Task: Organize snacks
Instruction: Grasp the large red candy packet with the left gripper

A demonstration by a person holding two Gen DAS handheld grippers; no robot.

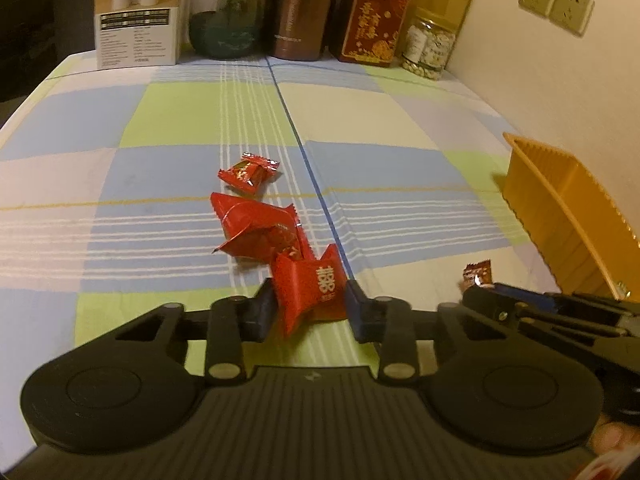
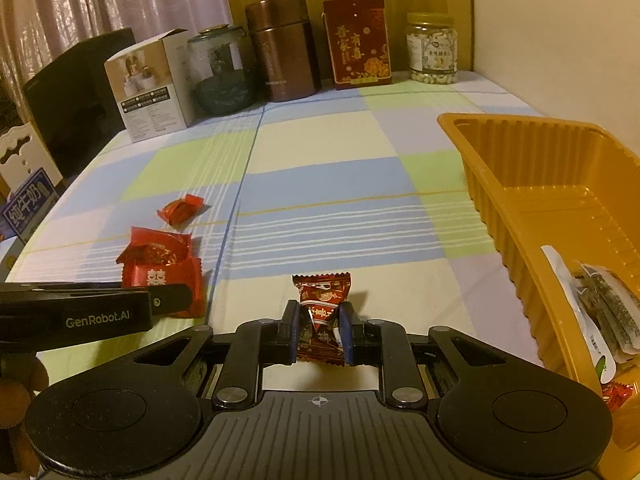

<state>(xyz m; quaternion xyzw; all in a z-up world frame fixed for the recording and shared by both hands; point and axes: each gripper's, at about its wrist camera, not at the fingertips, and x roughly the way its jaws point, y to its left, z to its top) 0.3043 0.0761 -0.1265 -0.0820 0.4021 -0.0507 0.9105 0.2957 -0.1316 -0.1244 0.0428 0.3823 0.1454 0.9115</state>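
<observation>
My left gripper (image 1: 310,300) is shut on a bright red snack packet with a gold double-happiness mark (image 1: 310,290), low over the checked tablecloth; it also shows in the right wrist view (image 2: 164,280). Beyond it lie a larger red packet (image 1: 260,230) and a small red candy (image 1: 248,172). My right gripper (image 2: 319,320) is shut on a dark red wrapped candy (image 2: 322,312), just left of the orange plastic tray (image 2: 500,184). The tray holds several packets (image 2: 600,304) at its near end.
Along the table's far edge stand a white box (image 2: 154,88), a glass jar (image 2: 222,76), a brown canister (image 2: 282,48), a red box (image 2: 358,42) and a jar of nuts (image 2: 432,48). A wall lies to the right, and a milk carton (image 2: 28,204) at the left edge.
</observation>
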